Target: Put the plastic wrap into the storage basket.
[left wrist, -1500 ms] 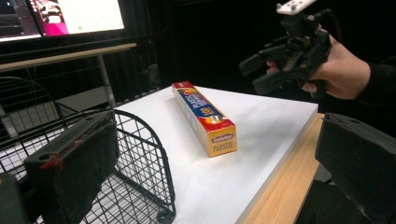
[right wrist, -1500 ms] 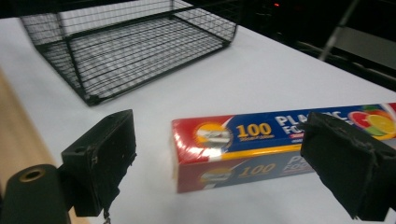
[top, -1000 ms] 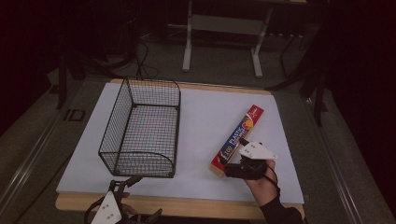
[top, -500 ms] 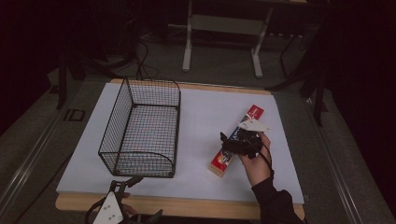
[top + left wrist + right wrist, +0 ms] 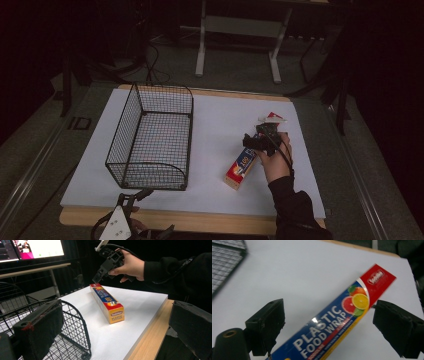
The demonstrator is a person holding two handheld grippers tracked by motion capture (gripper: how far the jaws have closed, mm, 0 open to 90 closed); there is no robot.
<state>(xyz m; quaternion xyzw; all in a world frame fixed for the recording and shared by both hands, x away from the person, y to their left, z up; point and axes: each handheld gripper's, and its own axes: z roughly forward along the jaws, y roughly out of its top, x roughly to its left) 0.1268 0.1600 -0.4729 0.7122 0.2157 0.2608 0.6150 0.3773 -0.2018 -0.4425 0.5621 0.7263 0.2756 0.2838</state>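
Note:
A long plastic food wrap box (image 5: 240,167) lies diagonally on the white mat, right of the wire basket (image 5: 150,135). My right gripper (image 5: 254,144) hovers over the box's middle, open. In the right gripper view its jaws straddle the box (image 5: 329,340) with a gap on both sides, and the gripper (image 5: 332,327) touches nothing. My left gripper (image 5: 152,212) rests at the table's near edge by the basket's front corner, open and empty. In the left gripper view (image 5: 115,337) it looks across at the box (image 5: 107,302) and at the right gripper (image 5: 97,278) held above the box's far end.
The white mat (image 5: 220,115) covers most of the wooden table (image 5: 200,220). The empty black wire basket (image 5: 72,322) stands on the mat's left half. A monitor (image 5: 32,250) on a desk glows beyond the table. Dark floor and table legs (image 5: 202,45) lie at the back.
My right gripper has moved away from the person along the box, from its near end to over its middle. The left gripper, box and basket have stayed put.

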